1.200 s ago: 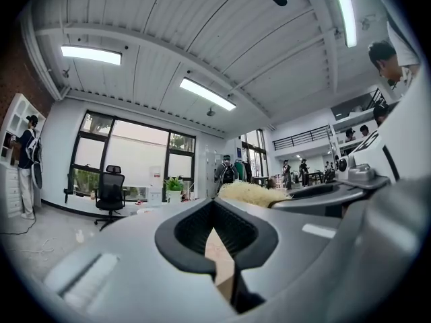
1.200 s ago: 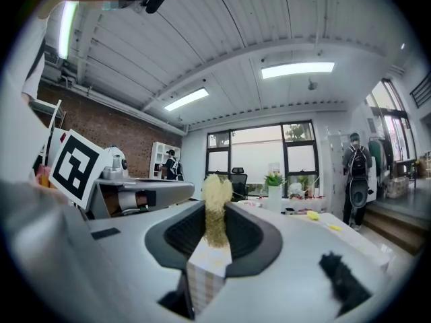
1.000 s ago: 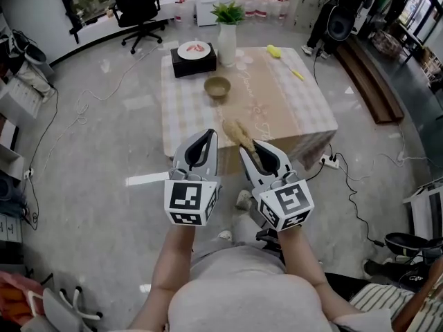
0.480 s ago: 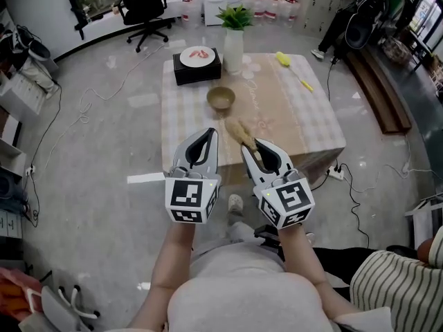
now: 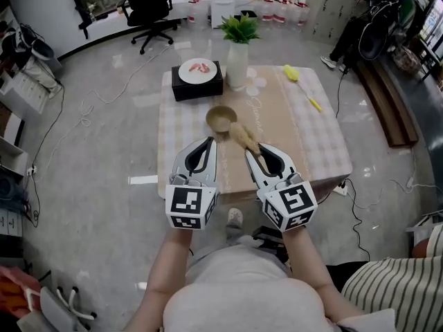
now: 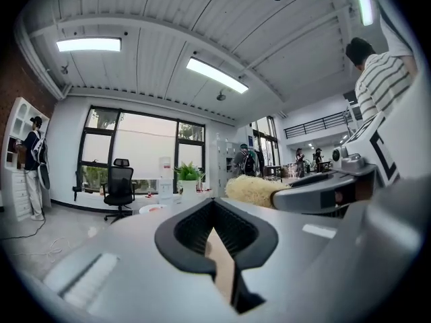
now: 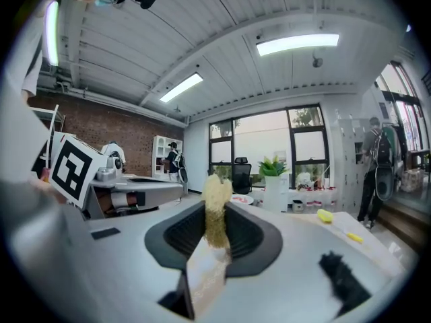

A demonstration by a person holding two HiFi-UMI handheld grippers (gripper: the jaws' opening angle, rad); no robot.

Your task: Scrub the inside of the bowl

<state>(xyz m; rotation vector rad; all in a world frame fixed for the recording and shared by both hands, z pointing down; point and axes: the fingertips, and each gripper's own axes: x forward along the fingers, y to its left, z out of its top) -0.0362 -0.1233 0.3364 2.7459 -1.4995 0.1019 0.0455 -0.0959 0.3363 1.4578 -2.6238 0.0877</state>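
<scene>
A tan bowl (image 5: 221, 119) stands upright on the checked tablecloth (image 5: 315, 140), near the table's middle. My right gripper (image 5: 257, 151) is shut on a tan fibrous scrubber (image 5: 243, 137), whose bushy end reaches up toward the bowl's right rim from just short of it. From the right gripper view, the scrubber (image 7: 215, 210) stands up between the jaws of that gripper (image 7: 212, 244). My left gripper (image 5: 204, 145) is shut on nothing, over the table's near edge below the bowl. The left gripper view shows its gripper (image 6: 217, 229) with closed jaws and the scrubber (image 6: 252, 189) to the right.
At the table's far side are a black box (image 5: 197, 85) bearing a white plate, a white vase with a plant (image 5: 237, 57) and a yellow brush (image 5: 297, 80). An office chair (image 5: 149, 5) stands beyond. A person in a striped shirt (image 5: 391, 292) is at the lower right. Cables cross the floor.
Both grippers have moved forward toward the table, still side by side. They now hang over its near edge, and the scrubber's tip has come close to the bowl.
</scene>
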